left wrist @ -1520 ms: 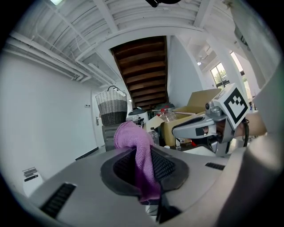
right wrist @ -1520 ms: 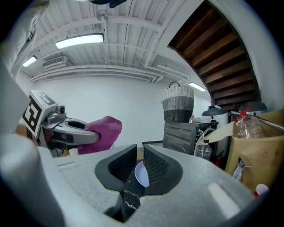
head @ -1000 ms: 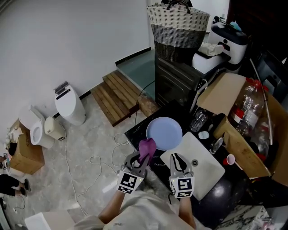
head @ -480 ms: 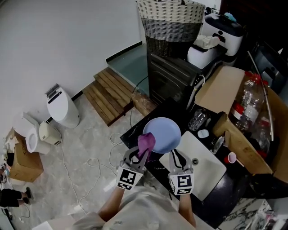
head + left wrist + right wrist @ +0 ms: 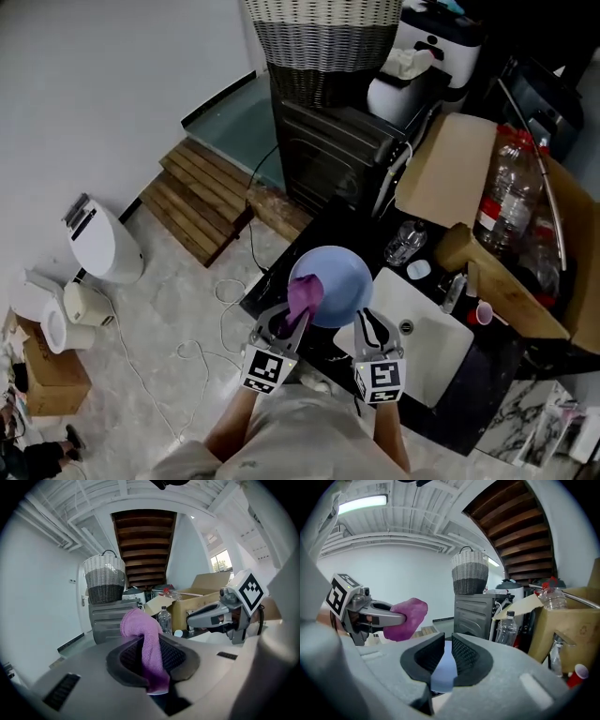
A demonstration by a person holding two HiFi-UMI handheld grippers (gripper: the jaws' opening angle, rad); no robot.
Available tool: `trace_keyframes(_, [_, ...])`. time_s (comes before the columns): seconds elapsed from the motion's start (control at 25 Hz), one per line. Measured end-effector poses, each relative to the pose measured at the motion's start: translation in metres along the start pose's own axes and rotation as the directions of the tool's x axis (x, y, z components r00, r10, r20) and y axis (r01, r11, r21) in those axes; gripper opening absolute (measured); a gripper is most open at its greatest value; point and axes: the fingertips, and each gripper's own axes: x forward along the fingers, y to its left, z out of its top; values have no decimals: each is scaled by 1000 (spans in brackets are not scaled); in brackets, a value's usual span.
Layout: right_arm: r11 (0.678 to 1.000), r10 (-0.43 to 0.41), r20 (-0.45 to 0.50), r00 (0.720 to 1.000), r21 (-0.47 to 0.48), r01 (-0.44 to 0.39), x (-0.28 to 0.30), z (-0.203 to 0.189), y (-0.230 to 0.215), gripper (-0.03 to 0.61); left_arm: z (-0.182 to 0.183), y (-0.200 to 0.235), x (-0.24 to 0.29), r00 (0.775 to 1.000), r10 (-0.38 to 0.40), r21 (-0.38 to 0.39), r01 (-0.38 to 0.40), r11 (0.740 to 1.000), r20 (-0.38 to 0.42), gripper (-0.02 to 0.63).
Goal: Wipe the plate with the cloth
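Head view: the plate (image 5: 337, 277) is held up over the left edge of the dark counter (image 5: 370, 234), just beside the white board (image 5: 427, 342).
Right gripper (image 5: 366, 321): its jaws are squeezed tight on the near rim of the plate. In the right gripper view a thin blue edge sits between the two black pads.
Why it holds there: I think this keeps the plate from sliding or tipping when the cloth rubs it. Gripping the rim leaves the middle of the plate free.
Left gripper (image 5: 289, 321): pinched tight on the cloth (image 5: 305, 295). A soft lump sticks out past the tips, and a tail hangs down between the pads.
Why it holds that way: the lump out front looks like the part meant to rub the plate.
Where the cloth is: at the left near rim of the plate. I cannot tell if it touches the plate or is just above it.
How the plate looks: round, pale blue and smooth, with a low raised rim. No dirt shows from here.
How the cloth looks: purple, bumpy weave, bunched up and soft.
Step now: my guess is the wiping is at its start, at the rim.
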Motion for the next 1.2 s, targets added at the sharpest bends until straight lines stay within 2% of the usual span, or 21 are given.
trace_keyframes(0.36, [990, -129, -86, 988, 37, 133, 20, -25, -18, 40, -17, 10, 41, 986, -164, 23, 165, 986, -17, 60])
trace_keyframes(0.64, [970, -205, -161, 966, 99, 222, 35, -44, -31, 40, -36, 8, 71, 950, -296, 44, 301, 953, -98, 60])
trace_keyframes(0.84, [953, -242, -202, 949, 133, 272, 44, -58, -37, 40, -43, 3, 92, 915, -383, 54, 392, 918, -129, 59])
trace_keyframes(1.0, [930, -280, -239, 930, 171, 324, 47, -70, -43, 40, -51, -4, 105, 877, -450, 53, 464, 884, -166, 59])
trace_keyframes(1.2, [916, -307, -290, 906, 167, 364, 52, -85, -45, 40, -64, -12, 115, 829, -518, 45, 538, 842, -213, 60])
